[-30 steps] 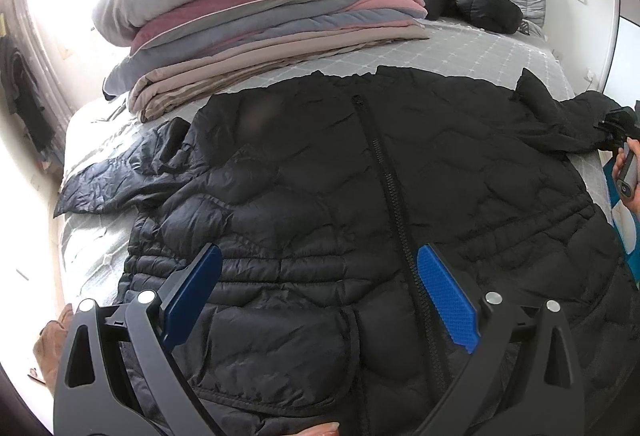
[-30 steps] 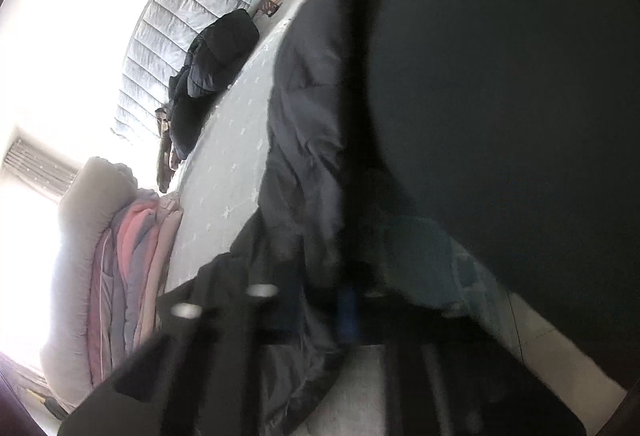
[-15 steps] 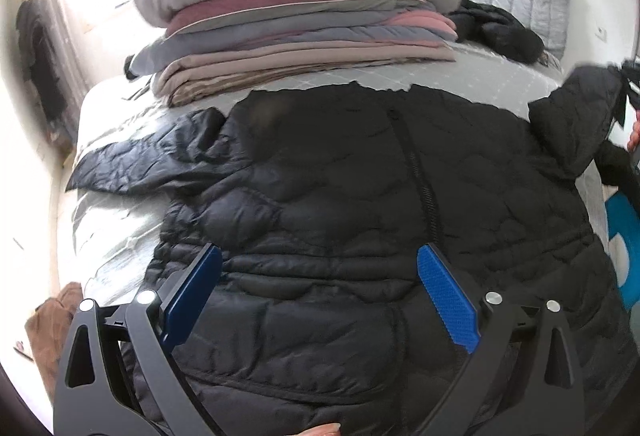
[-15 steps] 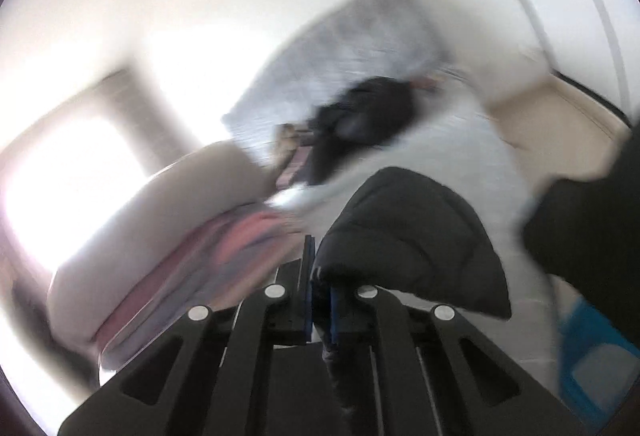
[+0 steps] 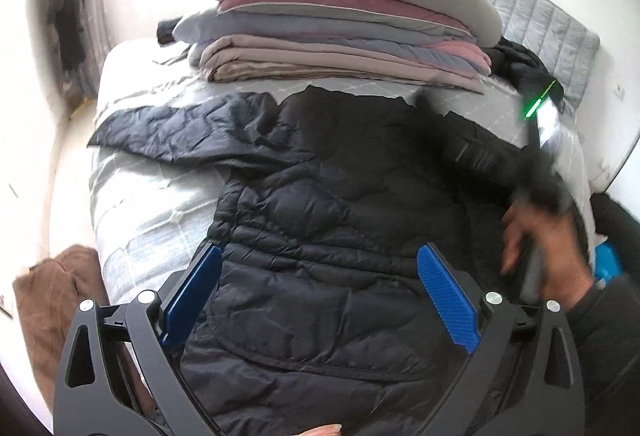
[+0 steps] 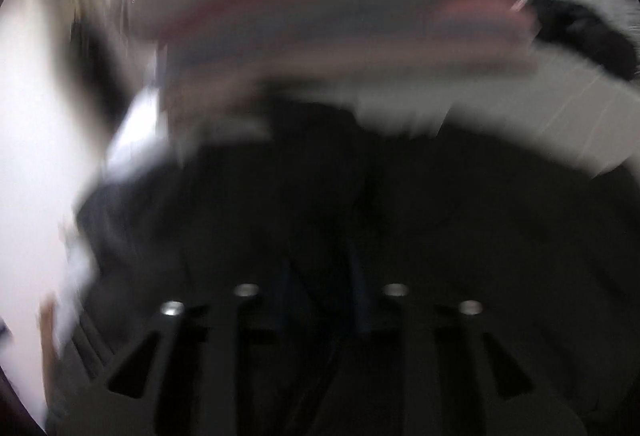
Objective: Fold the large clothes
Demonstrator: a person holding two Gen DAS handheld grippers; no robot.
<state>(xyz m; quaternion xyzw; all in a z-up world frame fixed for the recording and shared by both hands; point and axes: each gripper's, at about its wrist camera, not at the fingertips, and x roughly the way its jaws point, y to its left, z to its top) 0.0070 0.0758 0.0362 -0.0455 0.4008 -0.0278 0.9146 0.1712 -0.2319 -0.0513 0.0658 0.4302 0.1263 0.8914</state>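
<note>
One sleeve point(image 5: 168, 133) left to fold: lies flat toward the left edge of the bed point(image 5: 132, 195), long axis running out sideways from the black jacket point(image 5: 340, 215), itself spread face up mid-mattress below the stacked bedding point(image 5: 340, 35). Nearer by far to the left gripper point(image 5: 320, 290), hovering wide open and empty over the hem. Right gripper point(image 6: 320, 276) badly smeared in its own view; jaws just been parting, dark cloth beneath (pinched or free, cannot tell). Against a second ago: right-hand sleeve no longer trailing off the right edge, now swung in across the chest, with the right hand point(image 5: 548, 248) over it.
</note>
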